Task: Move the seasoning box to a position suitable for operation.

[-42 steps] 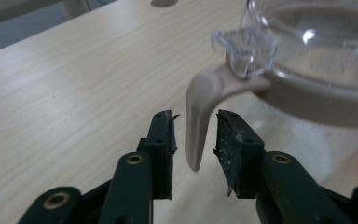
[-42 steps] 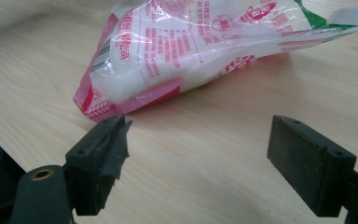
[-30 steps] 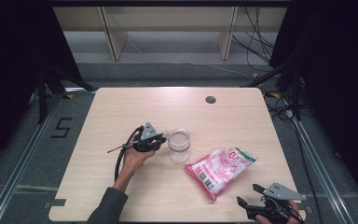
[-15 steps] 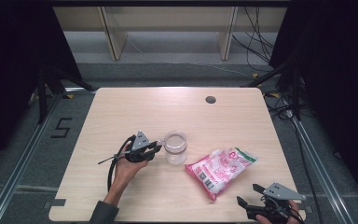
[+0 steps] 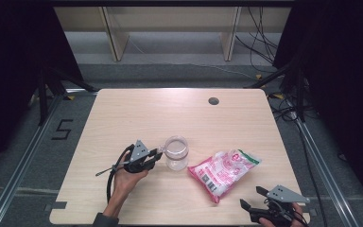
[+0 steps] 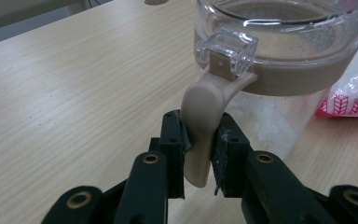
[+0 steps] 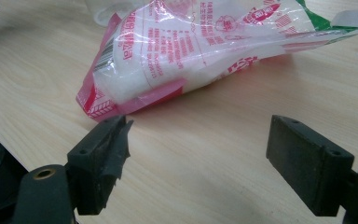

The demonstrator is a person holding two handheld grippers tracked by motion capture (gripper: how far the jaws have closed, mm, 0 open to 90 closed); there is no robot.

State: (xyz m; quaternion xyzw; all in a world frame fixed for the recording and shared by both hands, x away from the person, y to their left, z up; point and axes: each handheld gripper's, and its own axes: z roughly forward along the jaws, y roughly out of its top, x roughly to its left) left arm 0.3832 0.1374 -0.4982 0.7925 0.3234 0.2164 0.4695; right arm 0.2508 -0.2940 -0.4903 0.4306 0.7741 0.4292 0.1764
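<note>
A clear plastic jar (image 5: 176,152) stands near the middle of the table, and its band fills the top of the left gripper view (image 6: 284,56). A beige latch lever (image 6: 205,107) hangs from the jar's clear clip. My left gripper (image 5: 157,153) (image 6: 200,154) is shut on that lever, both pads against it; its jaws have just been opening slightly with the lever still between them. A pink and white bag of white grains (image 5: 224,171) (image 7: 205,42) lies to the right of the jar. My right gripper (image 5: 251,196) (image 7: 198,140) rests open by the front right edge, just short of the bag.
The wooden table (image 5: 123,113) has a round cable hole (image 5: 213,100) at the back right. Pale shelving legs stand on the grey floor behind it, and cables run along the right side. A floor mark "5" (image 5: 62,129) lies to the left.
My left hand and gripper have drawn back toward the front left of the table, and the jar has shifted slightly the same way. The right gripper and the bag have stayed put.
</note>
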